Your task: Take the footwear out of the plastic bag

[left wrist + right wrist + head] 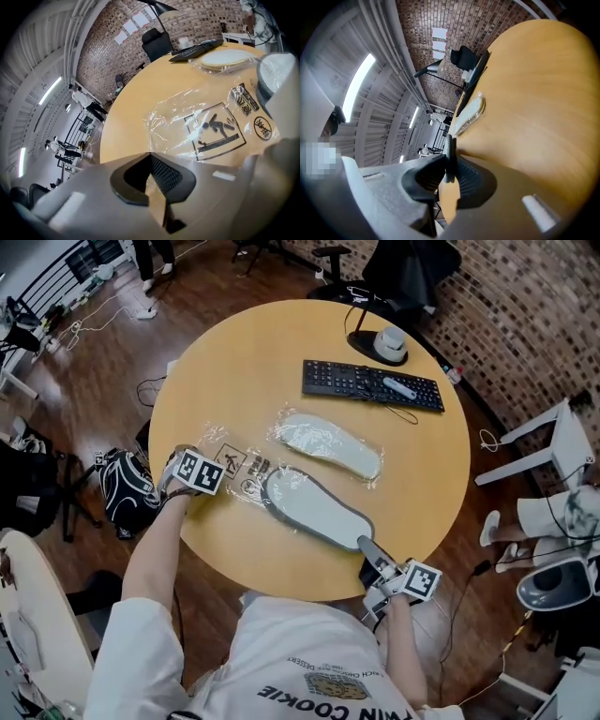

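A flat grey-rimmed slipper (314,510) lies on the round wooden table (234,362), its toe end still in a clear printed plastic bag (234,465). My left gripper (223,484) sits at the bag's left end. In the left gripper view that gripper (150,157) has its jaw tips closed on the bag's (211,126) edge, and the slipper's rim (276,75) shows at the right. My right gripper (368,549) holds the slipper's heel at the near table edge. In the right gripper view it (449,164) is shut on the slipper's thin dark edge (450,150).
A second pale slipper (328,446) lies in its own sealed clear bag just beyond. A black keyboard (370,383) and a lamp base (380,345) sit at the far side. A black backpack (127,488) stands on the floor at the left, white chairs at the right.
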